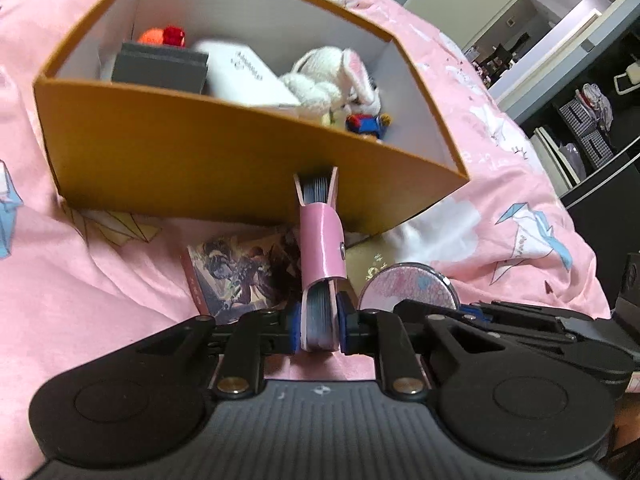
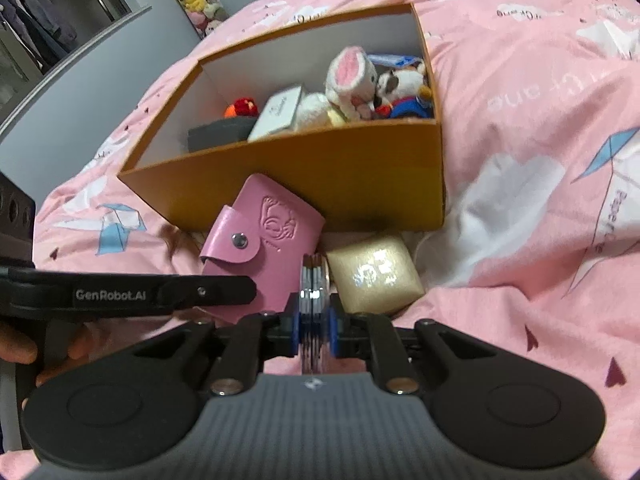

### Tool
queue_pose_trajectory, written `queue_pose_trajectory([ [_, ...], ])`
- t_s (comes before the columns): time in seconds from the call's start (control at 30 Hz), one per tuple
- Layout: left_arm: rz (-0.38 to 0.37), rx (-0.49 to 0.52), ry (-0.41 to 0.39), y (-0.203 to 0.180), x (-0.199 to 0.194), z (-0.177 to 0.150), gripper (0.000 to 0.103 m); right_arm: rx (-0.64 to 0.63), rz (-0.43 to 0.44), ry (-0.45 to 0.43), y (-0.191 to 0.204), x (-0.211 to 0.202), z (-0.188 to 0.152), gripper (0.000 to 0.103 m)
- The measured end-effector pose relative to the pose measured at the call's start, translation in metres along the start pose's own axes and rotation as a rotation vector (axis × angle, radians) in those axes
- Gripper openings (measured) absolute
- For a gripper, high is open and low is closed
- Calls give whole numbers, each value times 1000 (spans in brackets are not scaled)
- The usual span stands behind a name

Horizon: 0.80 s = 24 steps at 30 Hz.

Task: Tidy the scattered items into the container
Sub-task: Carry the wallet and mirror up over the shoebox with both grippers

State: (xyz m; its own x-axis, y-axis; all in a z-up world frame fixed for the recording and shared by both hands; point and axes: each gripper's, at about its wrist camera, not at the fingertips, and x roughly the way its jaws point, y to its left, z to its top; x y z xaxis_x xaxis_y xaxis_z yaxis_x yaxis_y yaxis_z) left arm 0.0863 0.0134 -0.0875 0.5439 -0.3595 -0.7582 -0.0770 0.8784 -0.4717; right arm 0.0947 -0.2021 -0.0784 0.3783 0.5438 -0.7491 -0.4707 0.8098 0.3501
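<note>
My left tongs (image 1: 318, 328) clench the pink card wallet (image 1: 322, 248) edge-on, my right tongs (image 2: 316, 326) clench the round badge (image 2: 315, 280), its face hidden, box (image 2: 304, 176) at twelve o'clock.

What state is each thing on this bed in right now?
Orange cardboard box: open, partly filled.
Pink leather card wallet: snapped shut, held on edge by left gripper.
Round pink mirror: clamped on edge in right gripper.
Gold square box: lying outside.

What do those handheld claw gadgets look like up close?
Each claw, left and right, is matte black plastic with blue pads, silver rivets, two round discs and a ribbed grey body. One arm reads "GenRobot.AI" in white.
</note>
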Motion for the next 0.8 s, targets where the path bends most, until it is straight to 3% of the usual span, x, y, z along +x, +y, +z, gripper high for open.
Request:
queue_pose_trajectory([
  [0.6,-80,33,-167,-20,-68,14,19,-89,50,-198,29,-55,38,15],
  [0.8,-64,63,-259,-27,-88,27,19,-110,70,-261,39,-62,53,15],
])
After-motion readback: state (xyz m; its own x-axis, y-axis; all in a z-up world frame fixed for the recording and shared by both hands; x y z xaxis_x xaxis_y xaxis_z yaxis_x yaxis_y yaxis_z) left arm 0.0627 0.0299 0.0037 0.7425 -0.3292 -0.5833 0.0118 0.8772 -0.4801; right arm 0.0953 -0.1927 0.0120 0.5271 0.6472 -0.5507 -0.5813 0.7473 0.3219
